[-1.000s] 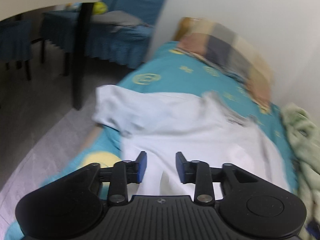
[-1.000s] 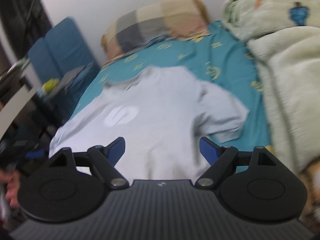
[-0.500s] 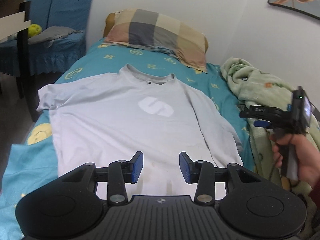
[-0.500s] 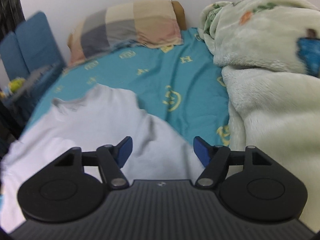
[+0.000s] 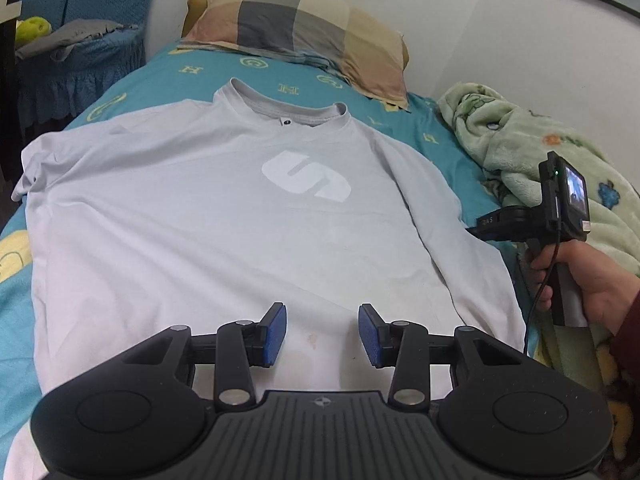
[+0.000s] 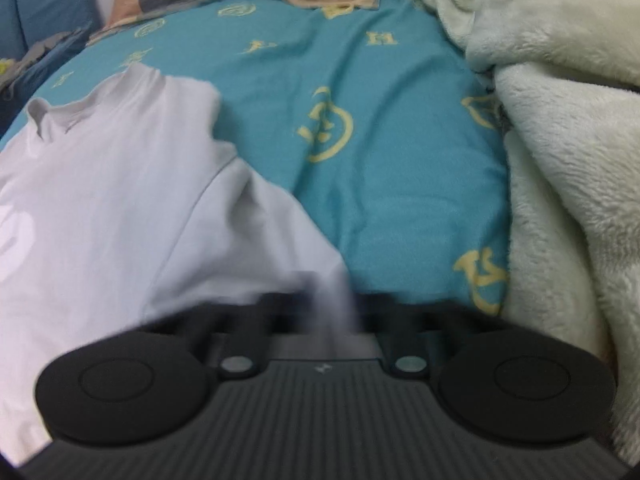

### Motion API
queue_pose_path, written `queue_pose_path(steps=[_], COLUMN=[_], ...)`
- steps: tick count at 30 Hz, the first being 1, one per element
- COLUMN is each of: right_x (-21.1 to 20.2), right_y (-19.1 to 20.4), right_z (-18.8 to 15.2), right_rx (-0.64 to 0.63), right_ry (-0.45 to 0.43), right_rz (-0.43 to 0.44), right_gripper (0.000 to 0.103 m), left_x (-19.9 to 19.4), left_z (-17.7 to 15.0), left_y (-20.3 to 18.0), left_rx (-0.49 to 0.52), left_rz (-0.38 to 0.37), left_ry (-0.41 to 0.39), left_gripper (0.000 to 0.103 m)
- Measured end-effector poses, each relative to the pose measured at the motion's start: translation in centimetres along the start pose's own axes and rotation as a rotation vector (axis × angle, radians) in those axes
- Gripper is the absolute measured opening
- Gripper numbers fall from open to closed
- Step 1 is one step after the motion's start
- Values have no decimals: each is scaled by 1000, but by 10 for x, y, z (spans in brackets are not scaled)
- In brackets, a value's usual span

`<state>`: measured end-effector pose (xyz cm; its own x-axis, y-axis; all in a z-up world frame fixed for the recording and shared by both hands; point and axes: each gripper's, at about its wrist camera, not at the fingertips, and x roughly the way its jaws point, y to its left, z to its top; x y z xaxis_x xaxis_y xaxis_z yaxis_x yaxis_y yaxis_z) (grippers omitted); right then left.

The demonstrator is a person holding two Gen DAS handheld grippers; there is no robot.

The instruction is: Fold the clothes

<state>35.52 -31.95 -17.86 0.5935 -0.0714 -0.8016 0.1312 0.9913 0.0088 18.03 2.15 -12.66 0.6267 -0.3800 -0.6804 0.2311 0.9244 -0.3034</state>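
Across the teal bedsheet (image 5: 132, 76), a pale grey t-shirt (image 5: 192, 208) lies flat, chest up, collar toward the checked pillow (image 5: 296, 24) at the head of the bed, white logo (image 5: 306, 176) on the chest. Far left, a blue-covered chair (image 5: 80, 52) stands beside the bed with grey cloth and a yellow-green ball on it. Left sleeve hangs near the bed's left edge. Left gripper (image 5: 322, 334) hovers over the shirt's lower hem area, jaws partly spread, blue pads clear of the fabric, nothing between them. Right of the shirt, the right gripper (image 5: 486, 226) sits at the tip of the right sleeve, held by a hand (image 5: 592, 280) in a dark red sleeve. Right wrist view is blurred at the fingers: jaws have just been closing and now stand pressed together, sleeve fabric (image 6: 332, 296) bunched up between them, so pinching the sleeve edge. Far right, a light green fleece blanket (image 5: 520, 136) is heaped along the wall side, touching the sheet.
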Motion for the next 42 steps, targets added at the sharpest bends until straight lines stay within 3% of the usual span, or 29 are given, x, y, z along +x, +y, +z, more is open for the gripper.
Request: queue_pose_path(steps=[3, 6, 10, 14, 18, 22, 26, 30, 33, 37, 42], right_x=[-19, -44, -63, -37, 10, 24, -4, -57, -108, -168, -204], right_y=[12, 12, 14, 10, 5, -5, -17, -25, -22, -8, 16], right_z=[10, 39, 83, 112, 112, 93, 82, 62, 37, -17, -101], right_rx=[-73, -79, -111, -184, -231, -161, -45, 34, 13, -61, -195], right_ry=[-87, -220, -337, -332, -266, -214, -184, -155, -132, 7, 314], right_rz=[-79, -152, -251, -346, -383, -313, -188, -57, -4, 87, 166], right_gripper=[4, 4, 4, 4, 5, 5, 9, 41, 49, 50, 50], left_x=[-6, -18, -23, -14, 0, 13, 19, 12, 4, -12, -33], left_z=[1, 3, 5, 7, 5, 3, 4, 5, 6, 6, 4], left_y=[0, -4, -7, -3, 7, 15, 17, 13, 10, 8, -1], left_rx=[-16, -16, -11, -15, -25, -37, -37, -26, -12, -11, 28], left_rz=[-11, -19, -14, -4, 8, 15, 23, 21, 30, 40, 53], left_ry=[-13, -44, -66, -52, -22, 0, 13, -1, -7, -23, -55], left_gripper=[43, 43, 43, 43, 42, 42, 42, 43, 43, 43, 44])
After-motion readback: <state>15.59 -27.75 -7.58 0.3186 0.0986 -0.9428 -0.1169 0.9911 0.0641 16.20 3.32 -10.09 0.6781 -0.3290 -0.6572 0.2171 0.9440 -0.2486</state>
